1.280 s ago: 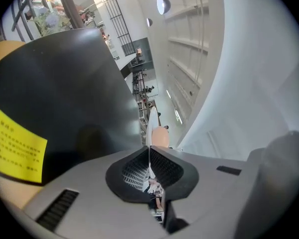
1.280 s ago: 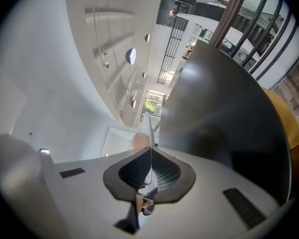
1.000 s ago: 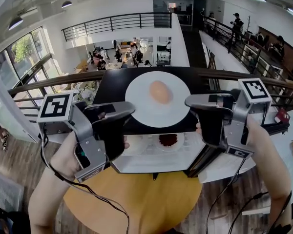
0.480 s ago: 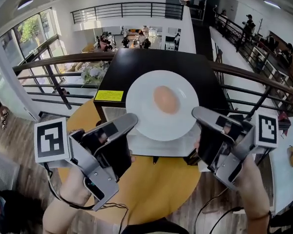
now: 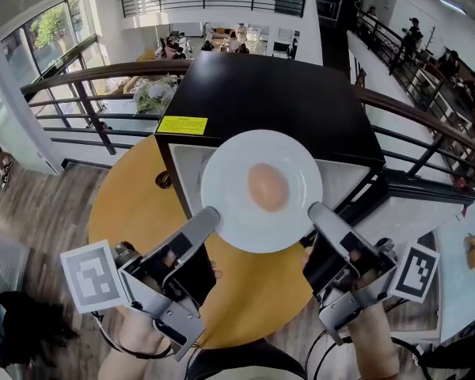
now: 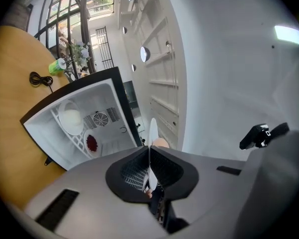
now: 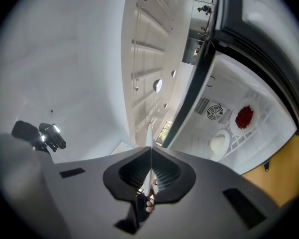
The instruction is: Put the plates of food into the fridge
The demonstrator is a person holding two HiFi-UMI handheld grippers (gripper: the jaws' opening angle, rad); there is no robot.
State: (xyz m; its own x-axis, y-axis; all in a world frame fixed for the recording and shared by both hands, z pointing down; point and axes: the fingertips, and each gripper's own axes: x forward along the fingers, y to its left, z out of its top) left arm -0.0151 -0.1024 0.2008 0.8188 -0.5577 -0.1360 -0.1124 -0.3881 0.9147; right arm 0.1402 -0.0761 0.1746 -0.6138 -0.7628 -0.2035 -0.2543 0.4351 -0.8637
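Observation:
A white plate (image 5: 261,190) with a pale peach, egg-shaped food (image 5: 267,186) hangs level in front of the black mini fridge (image 5: 277,93). My left gripper (image 5: 208,218) is shut on its near-left rim, my right gripper (image 5: 320,214) on its near-right rim. In the left gripper view the plate (image 6: 151,143) shows edge-on between the shut jaws, and likewise the plate (image 7: 149,171) in the right gripper view. Inside the open fridge a plate of white food (image 6: 71,117) and a plate of red food (image 6: 91,143) rest on a white rack.
The fridge stands on a round wooden table (image 5: 131,204), its door (image 5: 416,200) swung open to the right. A black cable (image 6: 40,78) and a green object (image 6: 55,67) lie on the table behind. A railing (image 5: 79,81) runs behind, with a drop to a lower floor.
Both grippers have come down and toward me with the plate held between them. The plate has sunk from over the fridge's top to before its open front.

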